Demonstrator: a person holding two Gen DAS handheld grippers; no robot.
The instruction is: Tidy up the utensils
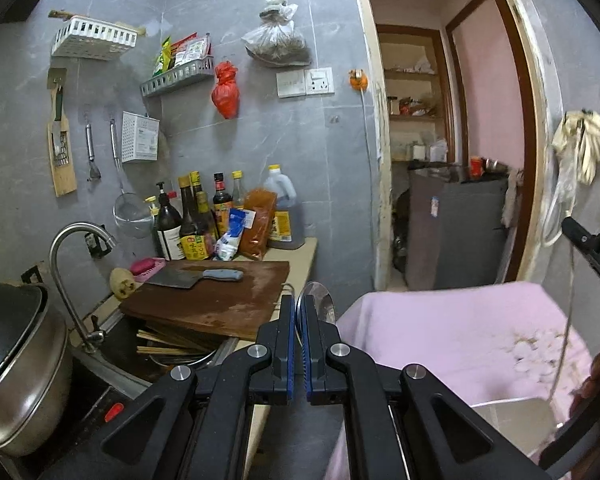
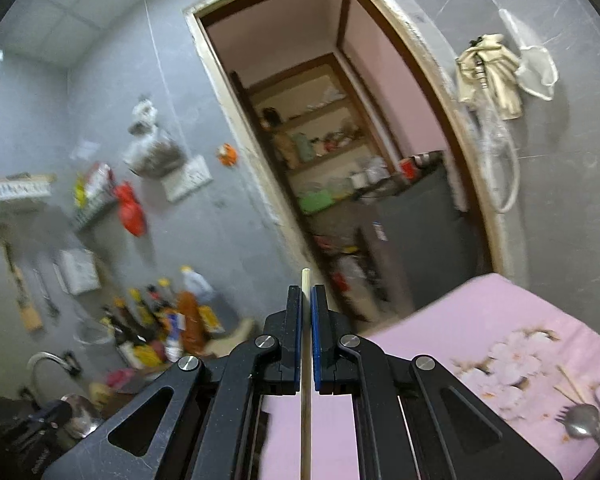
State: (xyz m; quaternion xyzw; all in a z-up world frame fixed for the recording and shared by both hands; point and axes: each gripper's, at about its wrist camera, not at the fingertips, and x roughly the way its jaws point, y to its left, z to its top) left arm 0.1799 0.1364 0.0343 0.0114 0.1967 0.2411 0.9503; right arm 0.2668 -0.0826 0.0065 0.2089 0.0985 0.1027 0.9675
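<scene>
My left gripper (image 1: 299,300) is shut on a metal spoon (image 1: 321,295), whose shiny bowl stands up just past the fingertips. It hangs between the kitchen counter and a table with a pink flowered cloth (image 1: 440,332). My right gripper (image 2: 306,290) is shut on a pale wooden chopstick (image 2: 305,275) that runs lengthwise between the pads, its tip poking out beyond them. In the left wrist view the right gripper (image 1: 592,252) shows at the far right edge with a hand below it. A spoon and fork (image 2: 580,420) and some chopsticks (image 2: 572,386) lie on the pink cloth (image 2: 480,320) at lower right.
A cleaver (image 1: 198,278) lies on a brown cutting board (image 1: 216,300) over the sink, with chopsticks (image 1: 168,344) beneath. A faucet (image 1: 72,264), a lidded pot (image 1: 20,364) and sauce bottles (image 1: 204,216) crowd the left. A metal bowl (image 1: 512,420) sits on the cloth. An open doorway (image 1: 452,140) lies ahead.
</scene>
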